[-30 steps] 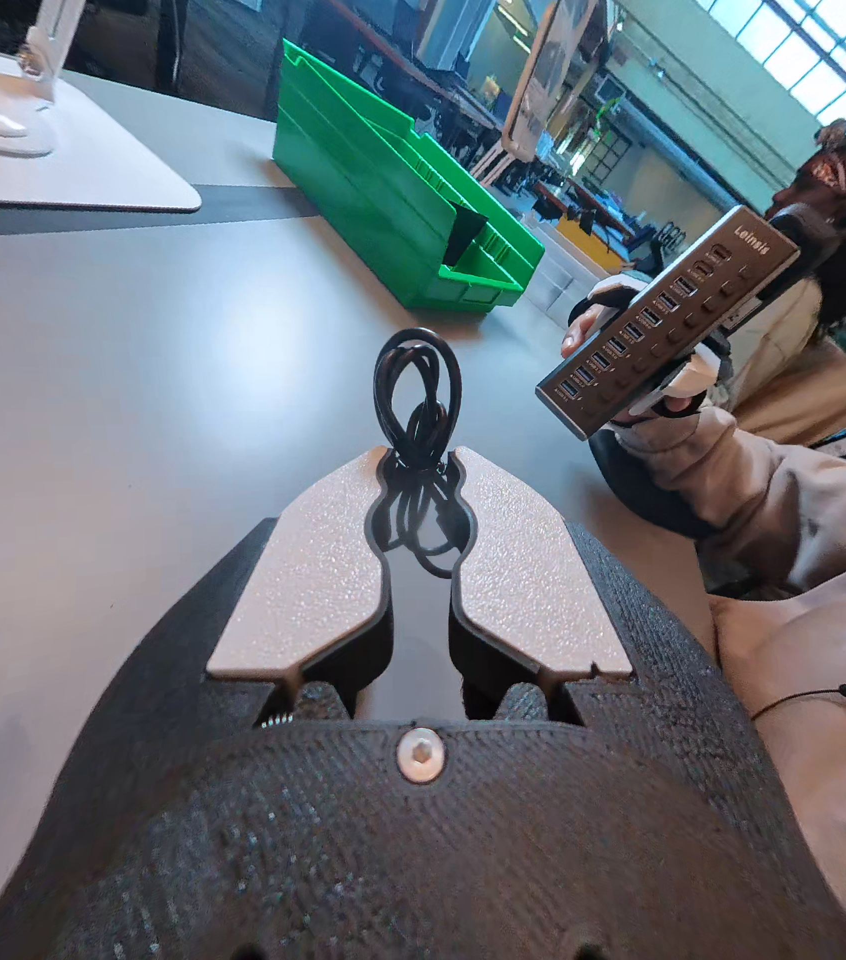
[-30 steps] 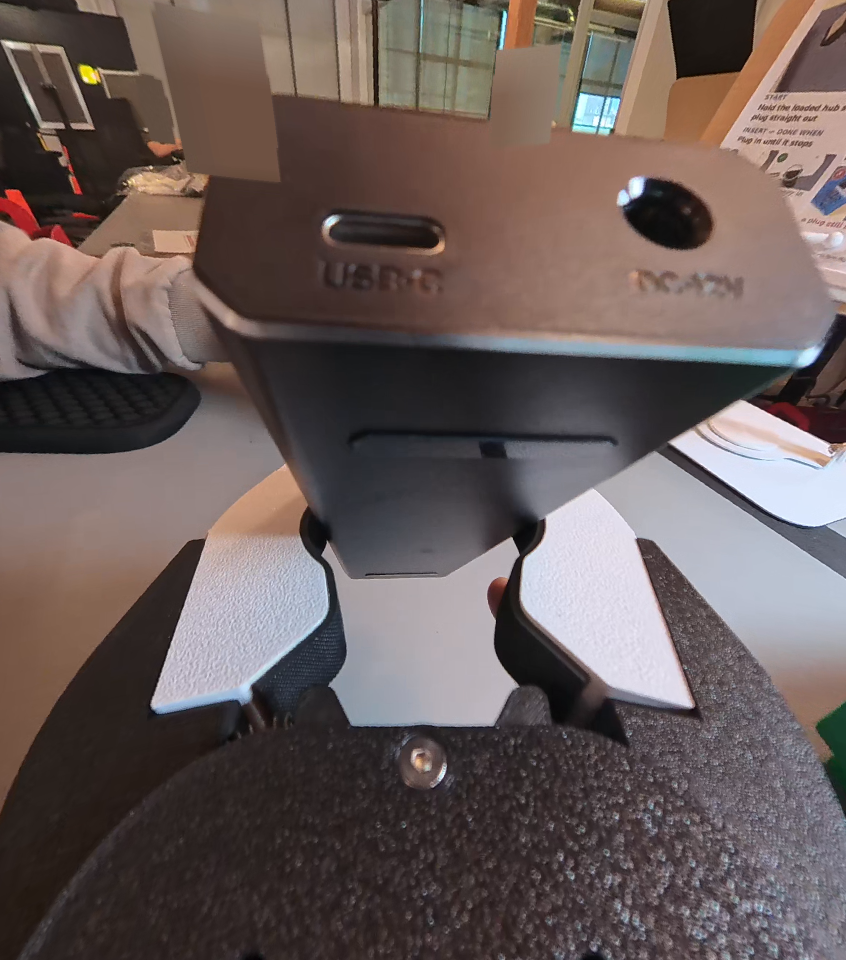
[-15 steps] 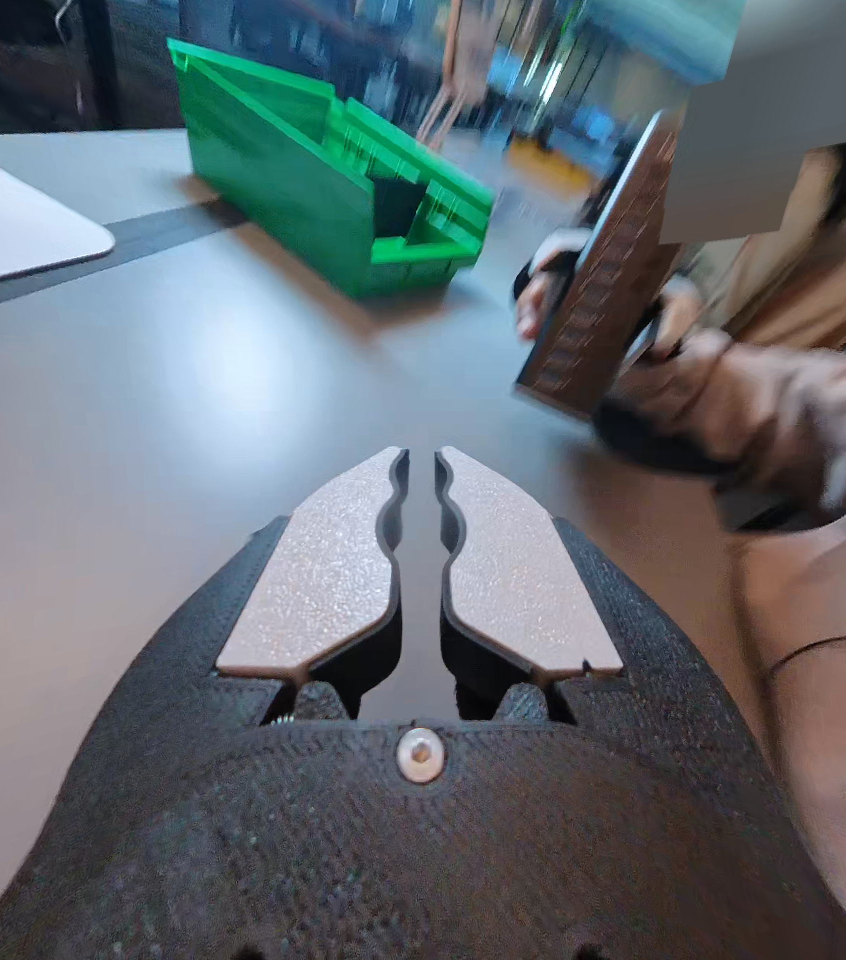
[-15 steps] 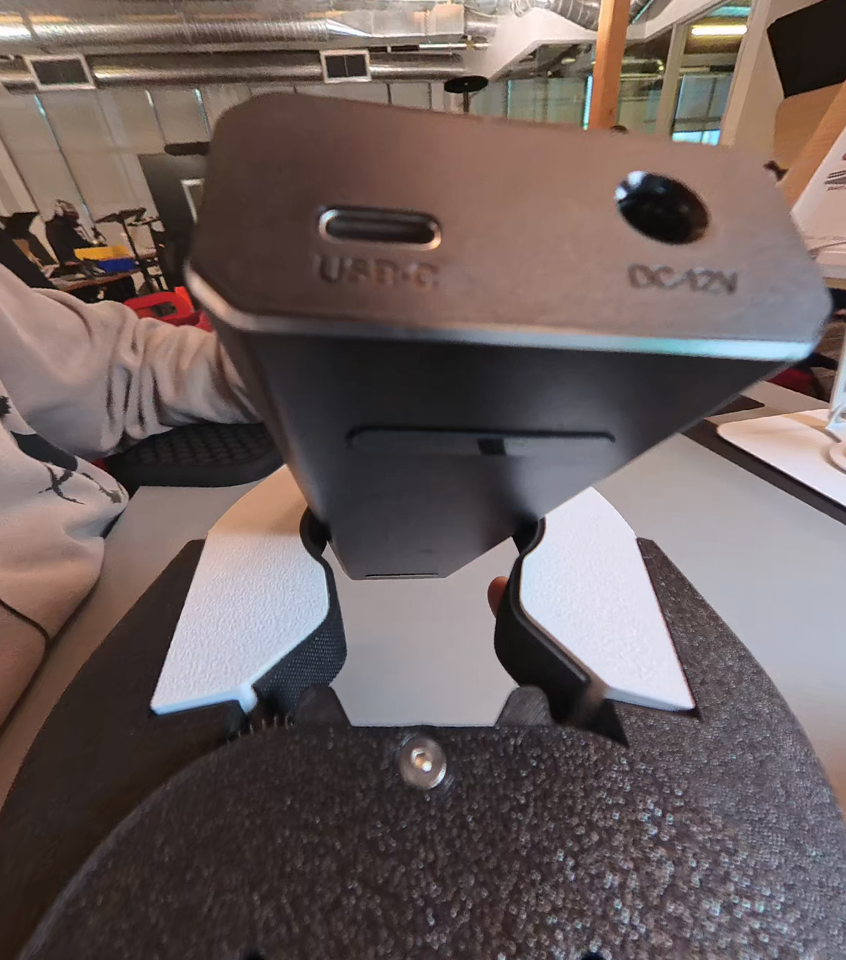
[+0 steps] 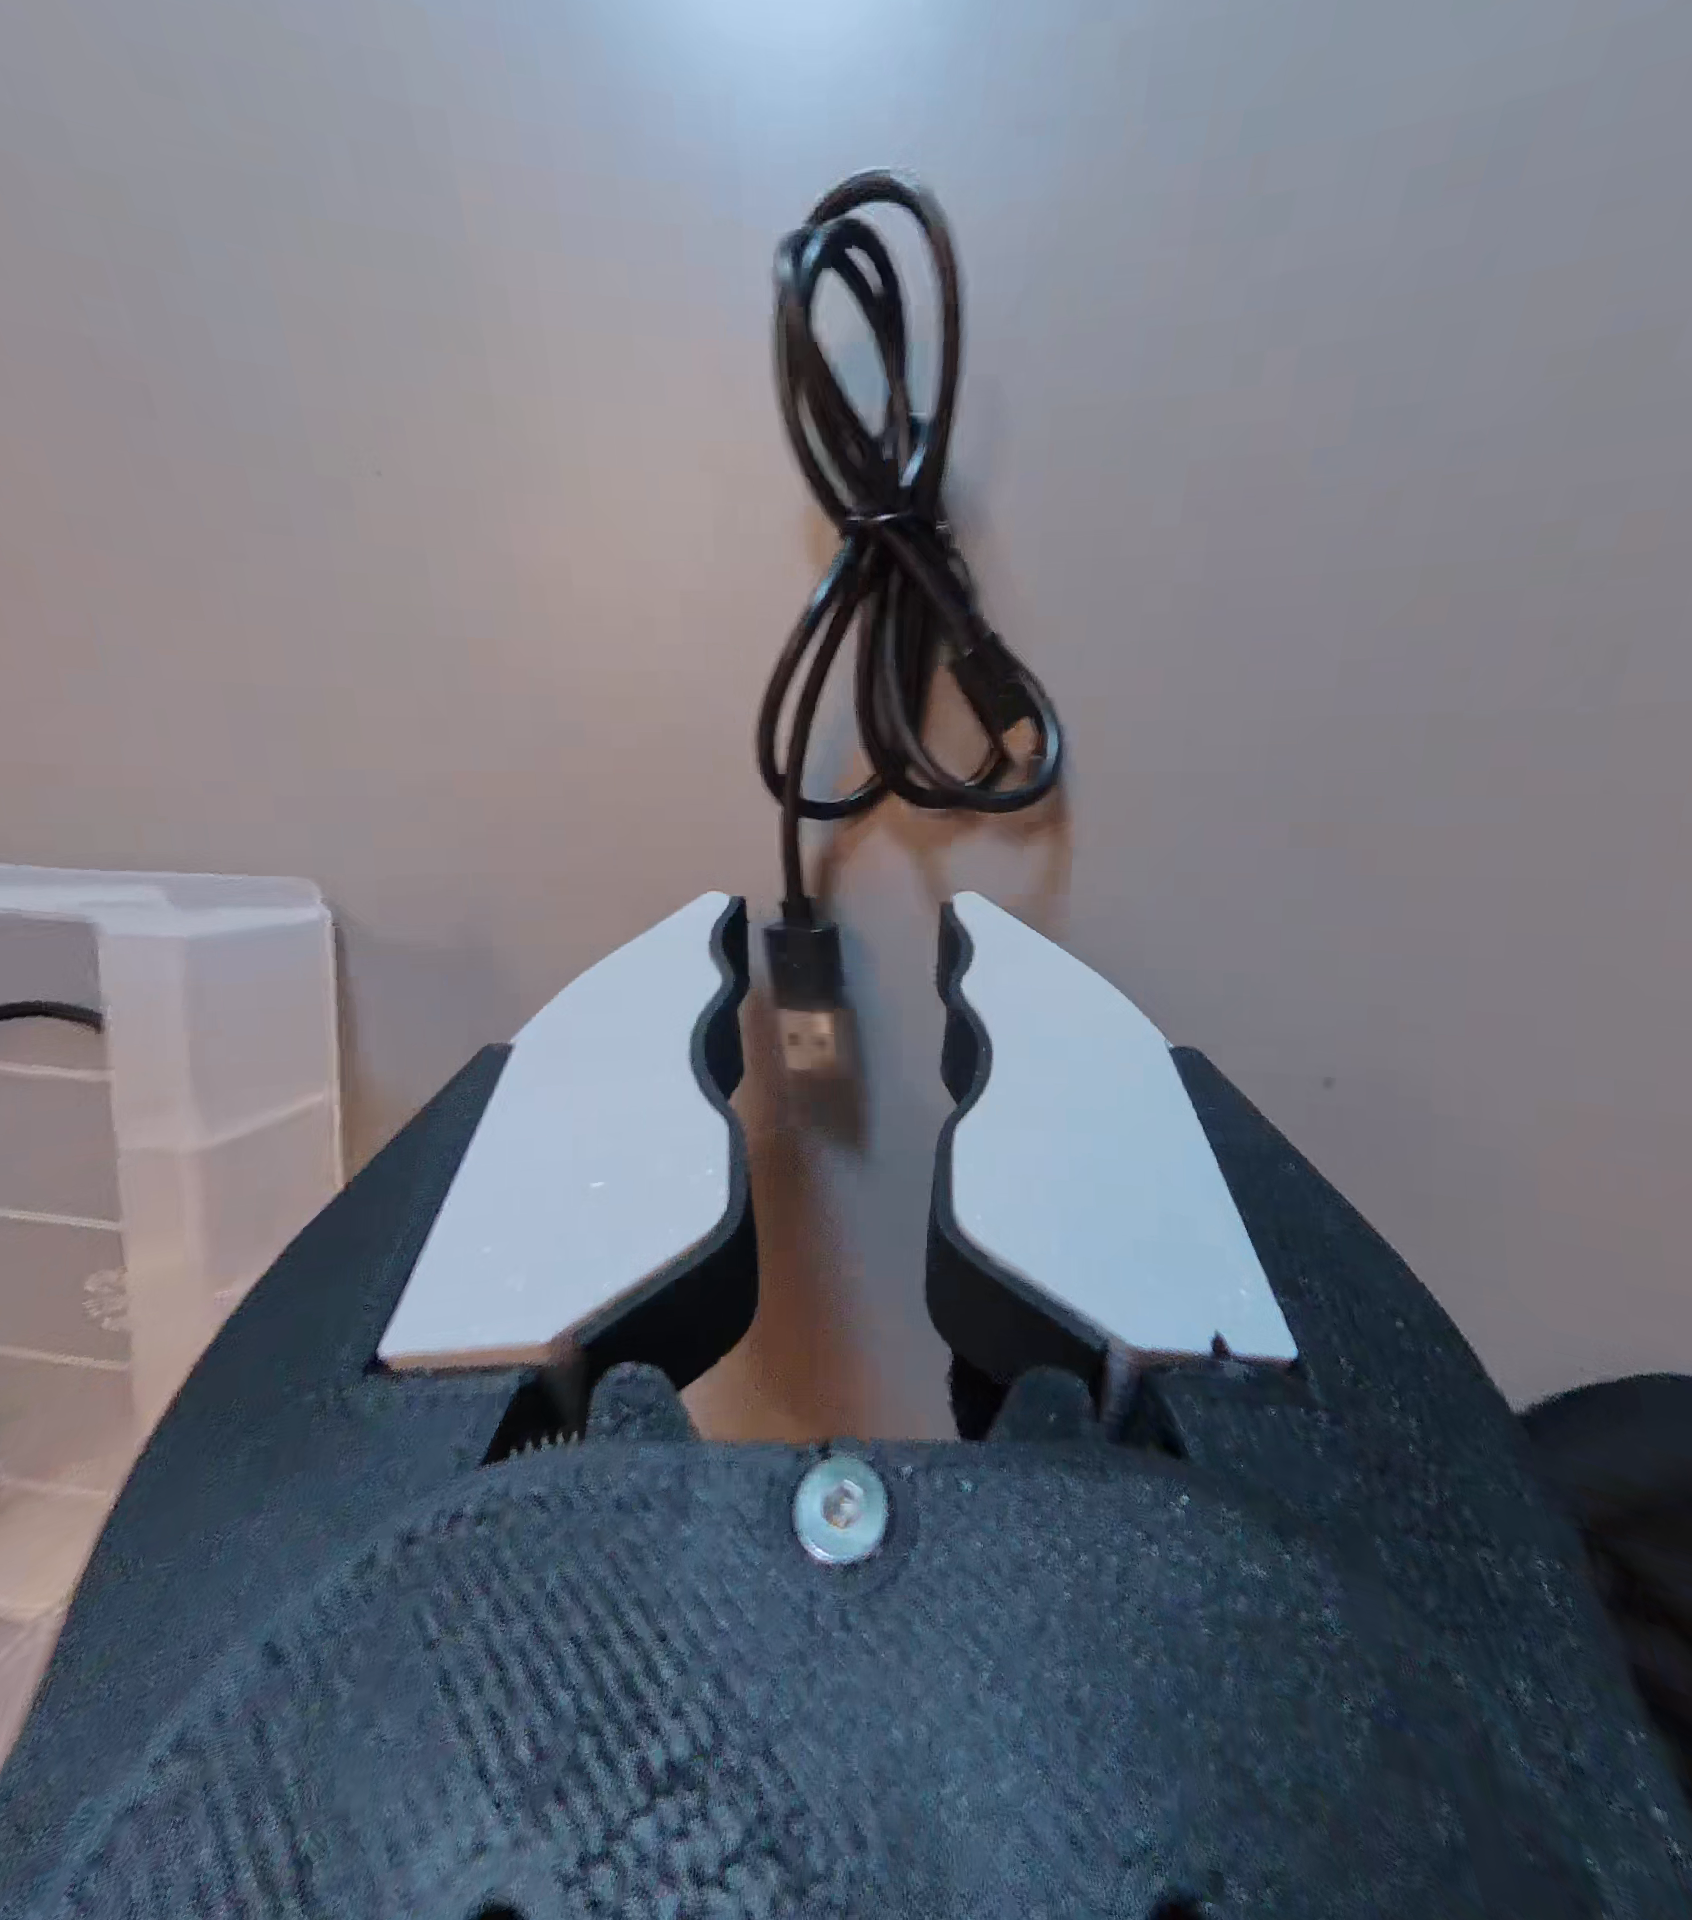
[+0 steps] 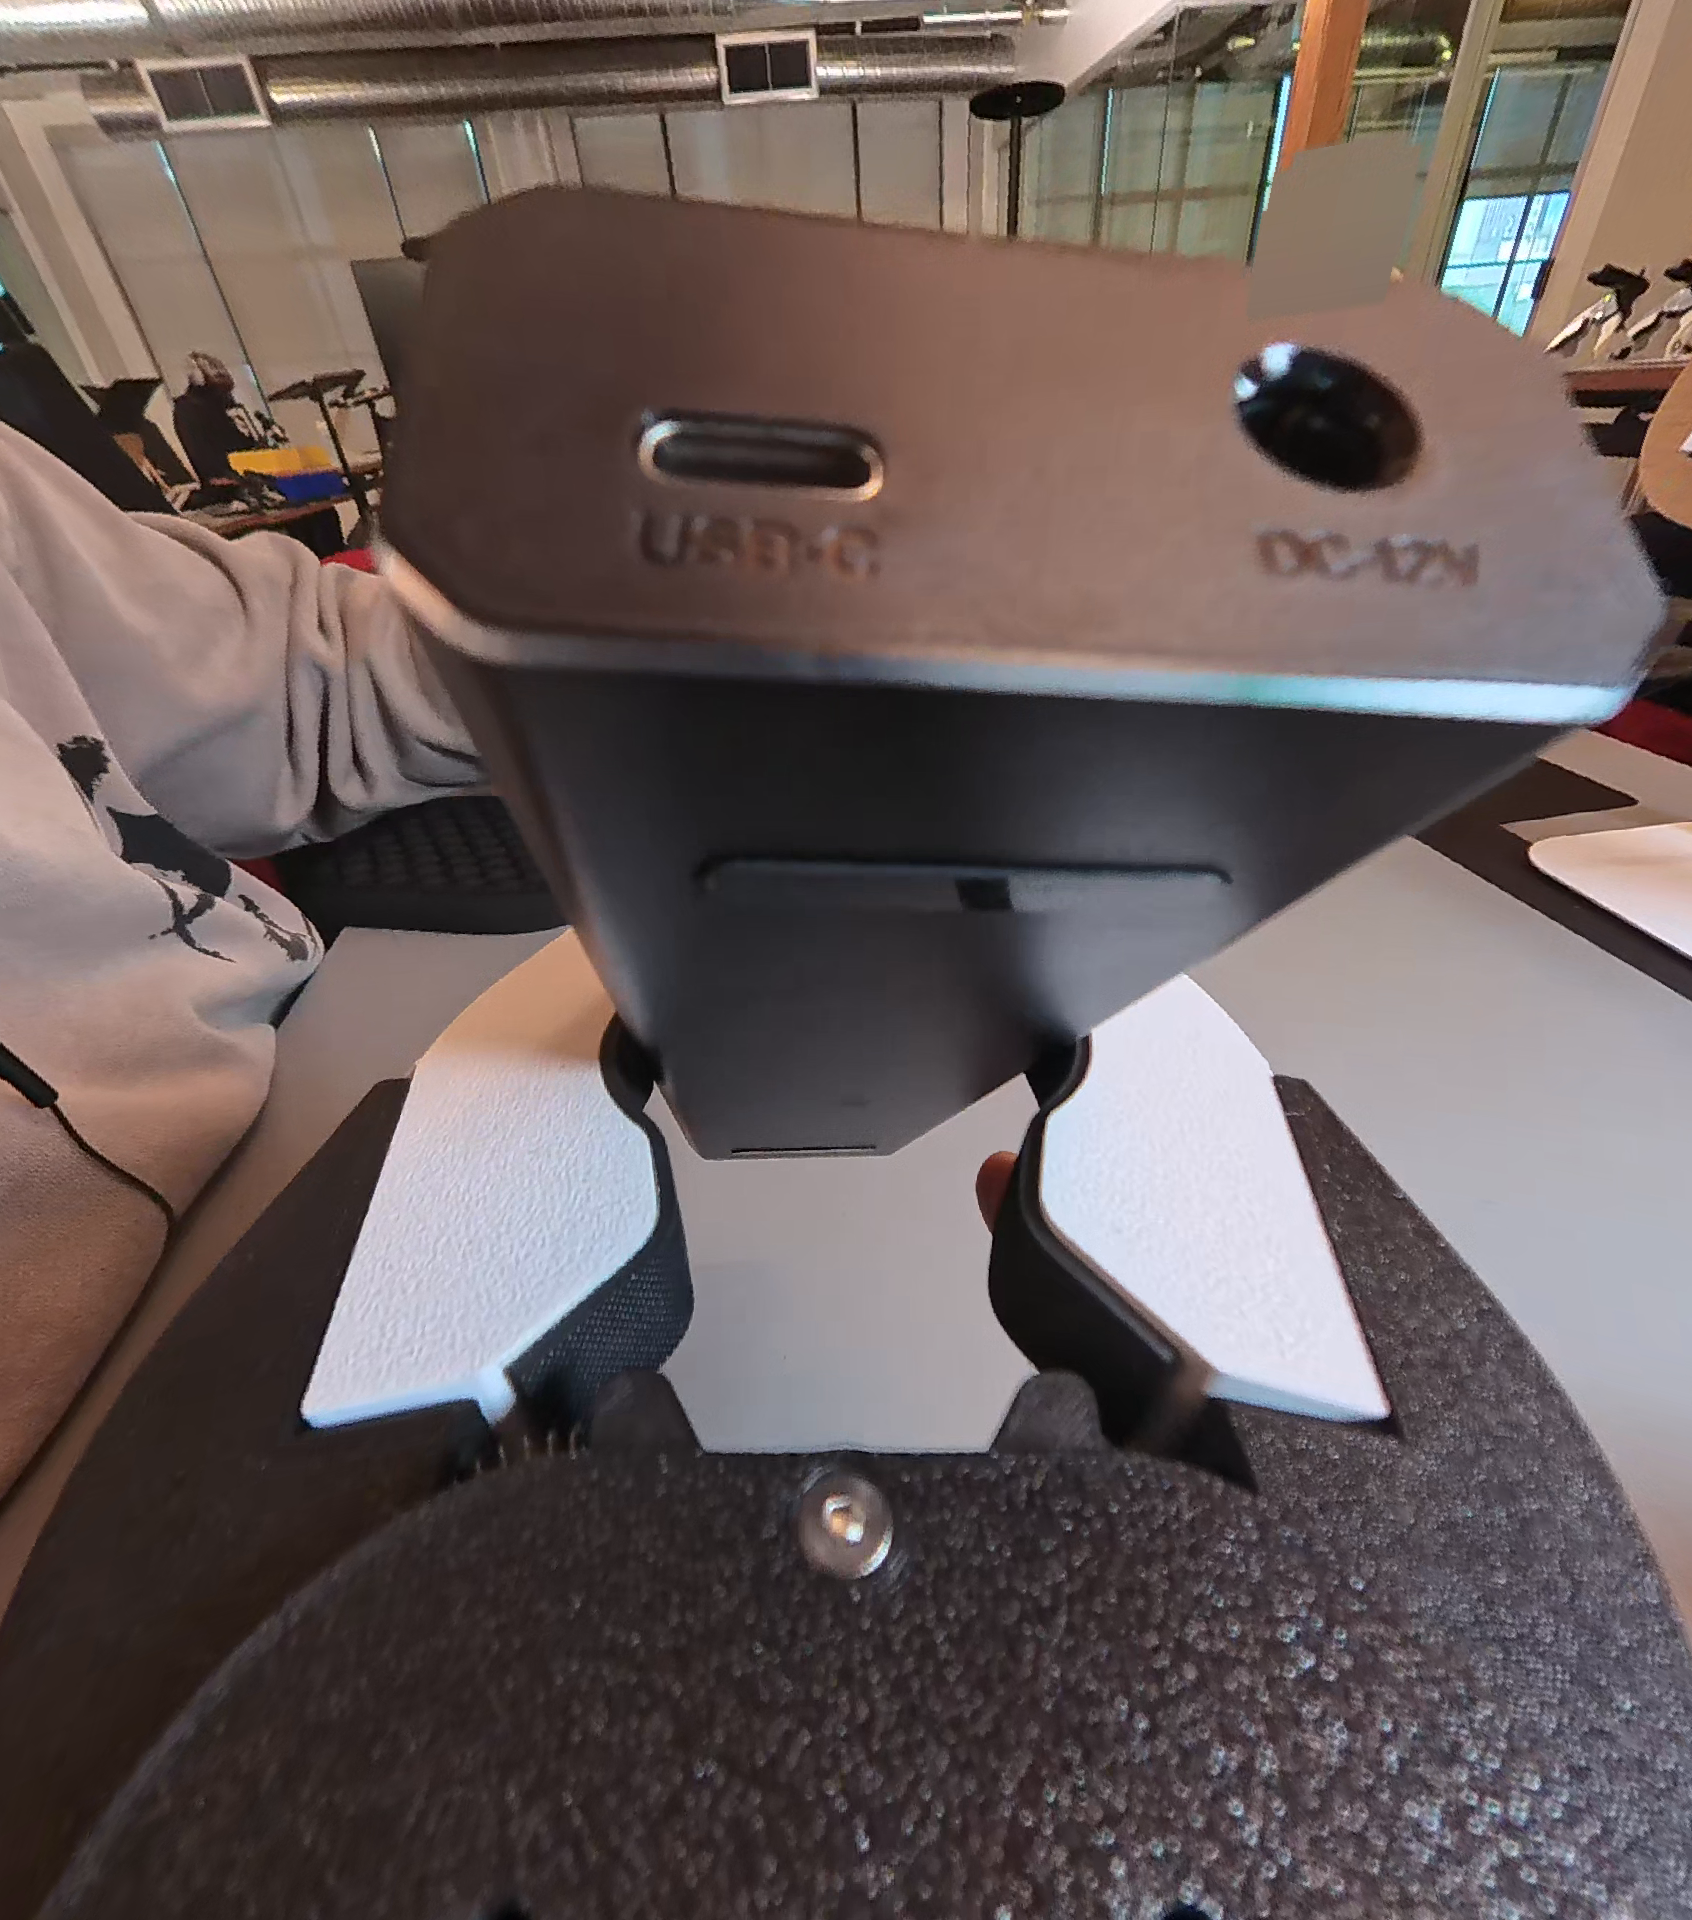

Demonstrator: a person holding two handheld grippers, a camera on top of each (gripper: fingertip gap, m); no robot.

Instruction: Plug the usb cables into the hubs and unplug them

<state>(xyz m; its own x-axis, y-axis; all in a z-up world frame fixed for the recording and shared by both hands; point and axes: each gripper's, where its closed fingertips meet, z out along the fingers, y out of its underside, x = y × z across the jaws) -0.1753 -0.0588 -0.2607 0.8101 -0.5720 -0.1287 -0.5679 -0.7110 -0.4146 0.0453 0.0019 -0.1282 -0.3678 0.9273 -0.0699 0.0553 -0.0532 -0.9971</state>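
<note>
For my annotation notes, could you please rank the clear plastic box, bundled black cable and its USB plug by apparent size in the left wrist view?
1. Clear plastic box, partly cropped
2. Bundled black cable
3. USB plug

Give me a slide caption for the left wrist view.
Open left tool poised over a bundled black USB cable, its plug between the fingers.
</note>
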